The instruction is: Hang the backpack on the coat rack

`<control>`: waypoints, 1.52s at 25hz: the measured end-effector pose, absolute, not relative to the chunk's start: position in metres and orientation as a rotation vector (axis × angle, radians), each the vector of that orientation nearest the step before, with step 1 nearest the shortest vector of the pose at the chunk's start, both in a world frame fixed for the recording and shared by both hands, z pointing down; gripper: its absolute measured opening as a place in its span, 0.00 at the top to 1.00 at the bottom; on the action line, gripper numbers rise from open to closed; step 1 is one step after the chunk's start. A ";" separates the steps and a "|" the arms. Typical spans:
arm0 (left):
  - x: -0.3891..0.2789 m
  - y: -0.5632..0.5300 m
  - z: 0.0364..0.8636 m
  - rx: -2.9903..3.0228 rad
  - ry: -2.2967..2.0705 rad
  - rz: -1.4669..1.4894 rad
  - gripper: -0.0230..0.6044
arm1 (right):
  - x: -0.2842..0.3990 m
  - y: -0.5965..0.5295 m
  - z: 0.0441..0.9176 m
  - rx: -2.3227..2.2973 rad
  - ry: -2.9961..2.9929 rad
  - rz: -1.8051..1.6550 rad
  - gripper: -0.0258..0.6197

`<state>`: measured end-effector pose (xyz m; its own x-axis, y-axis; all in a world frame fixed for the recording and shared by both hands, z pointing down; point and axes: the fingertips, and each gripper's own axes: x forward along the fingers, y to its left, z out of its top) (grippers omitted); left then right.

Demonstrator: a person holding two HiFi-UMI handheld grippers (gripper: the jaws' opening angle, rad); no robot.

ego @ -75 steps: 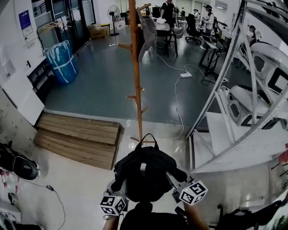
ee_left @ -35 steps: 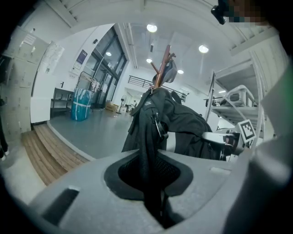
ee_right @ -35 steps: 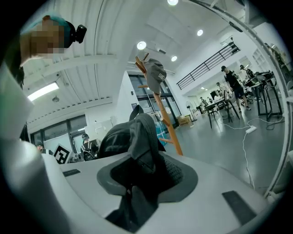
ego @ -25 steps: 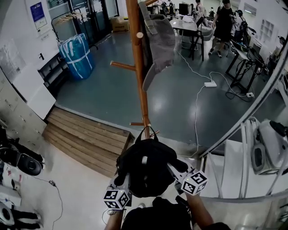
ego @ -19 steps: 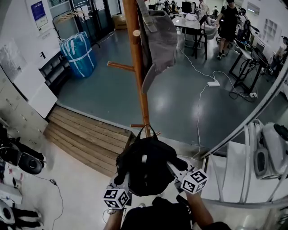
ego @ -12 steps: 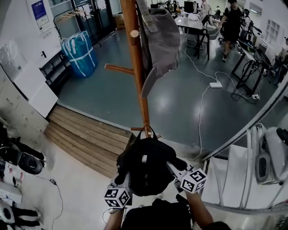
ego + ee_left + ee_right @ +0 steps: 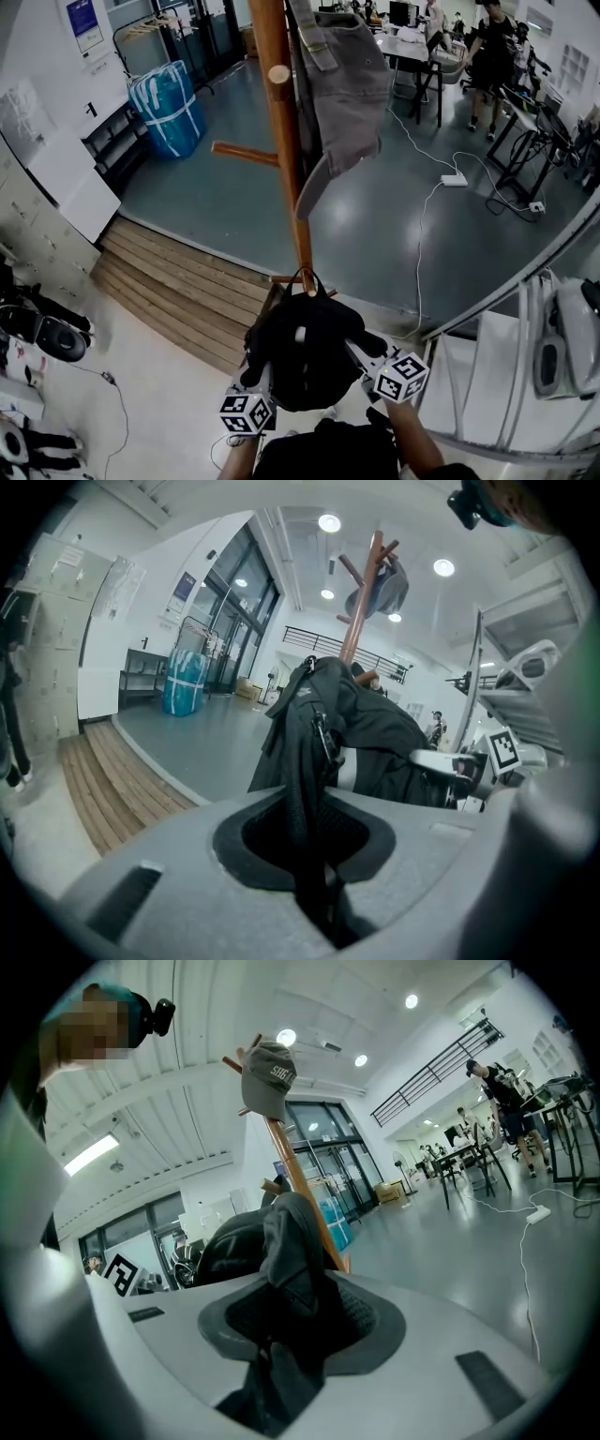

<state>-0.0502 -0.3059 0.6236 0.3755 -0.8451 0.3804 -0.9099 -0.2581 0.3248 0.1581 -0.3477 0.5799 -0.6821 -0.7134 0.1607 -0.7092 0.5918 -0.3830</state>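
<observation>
The black backpack (image 7: 300, 361) hangs between my two grippers, its top loop (image 7: 307, 278) just in front of the wooden coat rack's pole (image 7: 286, 150). My left gripper (image 7: 255, 377) is shut on a black strap (image 7: 307, 789) at the bag's left side. My right gripper (image 7: 358, 354) is shut on a thick fold of the bag's fabric (image 7: 286, 1269) at the right side. A grey cap (image 7: 349, 89) hangs high on the rack. A bare peg (image 7: 246, 155) sticks out to the left, and a round peg end (image 7: 278, 74) faces me above it.
A low wooden platform (image 7: 178, 281) lies left of the rack's foot. A blue wrapped bundle (image 7: 167, 105) stands at the back left. A white metal frame (image 7: 525, 281) slants along the right. A cable with a power strip (image 7: 454, 179) crosses the grey floor; people (image 7: 489, 52) stand by desks beyond.
The coat rack has come nearer and looms larger in the head view. The backpack stays held between both grippers, its loop now close to the pole.
</observation>
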 end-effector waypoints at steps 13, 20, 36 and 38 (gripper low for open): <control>-0.051 -0.321 0.640 2.101 -1.516 0.195 0.88 | 0.157 -0.366 0.597 -1.256 2.792 -0.707 0.76; -0.050 -0.330 0.654 2.074 -1.509 0.207 0.88 | 0.158 -0.374 0.610 -1.259 2.793 -0.738 0.76; -0.050 -0.360 0.679 2.038 -1.496 0.240 0.88 | 0.158 -0.400 0.630 -1.269 2.787 -0.781 0.74; -0.051 -0.362 0.681 2.035 -1.494 0.250 0.88 | 0.157 -0.402 0.632 -1.271 2.784 -0.789 0.73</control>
